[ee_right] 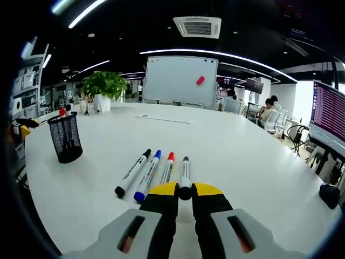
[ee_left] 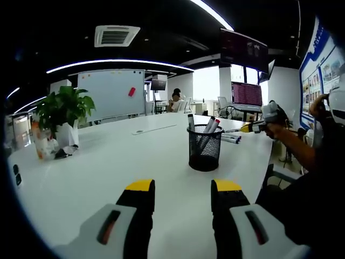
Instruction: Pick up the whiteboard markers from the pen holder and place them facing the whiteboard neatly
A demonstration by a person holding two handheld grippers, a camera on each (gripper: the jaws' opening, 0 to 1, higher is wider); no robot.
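**Bright desk under a dark ceiling**

Curved light strips (ee_right: 215,54) overhead give even, soft light. The white desk (ee_left: 108,162) shines back pale, with only a faint shadow at the pen holder's (ee_left: 205,148) foot. The windows (ee_left: 207,82) blow out to white in the left gripper view. The ceiling stays black. Fisheye bending curves the desk edge and room lines toward each rim; far things look soft.

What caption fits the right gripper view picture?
Right tongs setting a fourth marker beside three markers, facing the whiteboard.
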